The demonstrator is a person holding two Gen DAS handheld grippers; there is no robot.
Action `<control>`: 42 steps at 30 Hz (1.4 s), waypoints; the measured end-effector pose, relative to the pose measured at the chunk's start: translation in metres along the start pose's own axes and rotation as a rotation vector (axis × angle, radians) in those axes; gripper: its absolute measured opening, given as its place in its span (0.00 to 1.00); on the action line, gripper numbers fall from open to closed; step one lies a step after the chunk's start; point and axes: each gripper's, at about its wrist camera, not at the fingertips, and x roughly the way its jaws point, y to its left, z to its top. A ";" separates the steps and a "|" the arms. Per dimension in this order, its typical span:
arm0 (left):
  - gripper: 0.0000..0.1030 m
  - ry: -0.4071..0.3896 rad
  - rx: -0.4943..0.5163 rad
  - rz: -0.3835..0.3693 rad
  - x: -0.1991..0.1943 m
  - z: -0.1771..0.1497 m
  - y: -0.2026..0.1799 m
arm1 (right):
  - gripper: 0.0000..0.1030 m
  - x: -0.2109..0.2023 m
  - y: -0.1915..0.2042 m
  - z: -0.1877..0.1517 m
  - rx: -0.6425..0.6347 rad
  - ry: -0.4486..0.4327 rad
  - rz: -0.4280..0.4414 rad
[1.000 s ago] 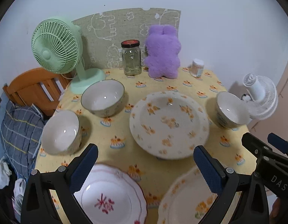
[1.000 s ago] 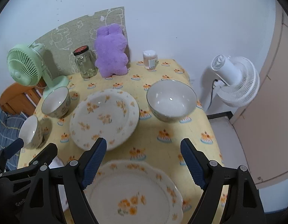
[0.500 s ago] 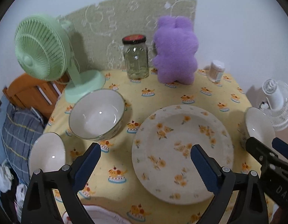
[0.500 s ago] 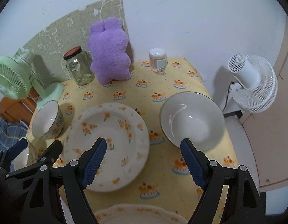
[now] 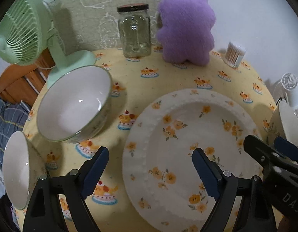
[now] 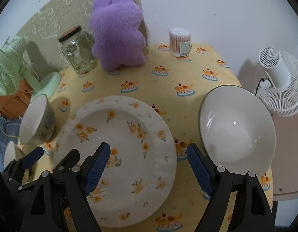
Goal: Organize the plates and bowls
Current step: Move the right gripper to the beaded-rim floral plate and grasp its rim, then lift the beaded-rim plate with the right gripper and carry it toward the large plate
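**Both tongs low over the flowered plate, nothing gripped**

Worktop (image 6: 149, 81): covered by a yellow cake-print cloth, spread beneath and ahead of both tongs. It carried all the crockery in a loose ring, unstacked, so the sorting looked barely begun.

Flowered plate (image 5: 187, 145): largest piece, lying flat directly under both tongs. Its left rim sat between the spread fingers of the left tongs (image 5: 151, 172); its right rim sat between the fingers of the right tongs (image 6: 149, 170). One tool at each edge reads as a two-sided lift, probably because the plate was wide and shallow.

Wide white bowl (image 6: 237, 127): just right of the right tongs, near the worktop edge, upright and apart from the plate.

Patterned bowl (image 5: 73, 104): ahead and left of the left tongs, upright, clear of the plate.

Small bowl (image 5: 15, 170): hard left of the left tongs, at the picture edge.

Tongs: the left pair were closing, with only the plate rim below the gap and no pad contact seen. The right pair stood spread, pinching nothing.

Back row, beyond both tongs: green fan (image 5: 23, 31), purple plush (image 6: 118, 36), glass jar (image 5: 134, 32), cotton-swab tub (image 6: 180, 42). All stood against the wall, out of the working area.
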 end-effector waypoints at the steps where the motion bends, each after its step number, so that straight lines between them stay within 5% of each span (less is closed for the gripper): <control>1: 0.84 0.004 0.000 0.000 0.003 0.001 -0.001 | 0.79 0.004 0.000 0.000 -0.002 0.007 -0.002; 9: 0.78 0.030 0.026 0.010 0.019 0.001 -0.009 | 0.77 0.018 0.009 0.001 -0.053 0.013 -0.049; 21: 0.78 0.017 0.096 0.057 0.020 -0.006 -0.016 | 0.76 0.022 -0.002 -0.014 0.047 0.062 -0.092; 24: 0.78 0.002 0.118 0.068 0.020 -0.009 -0.018 | 0.68 0.028 0.001 -0.014 0.046 0.090 -0.058; 42: 0.75 0.063 0.050 0.036 0.005 -0.027 0.001 | 0.63 0.023 0.013 -0.027 0.018 0.115 -0.077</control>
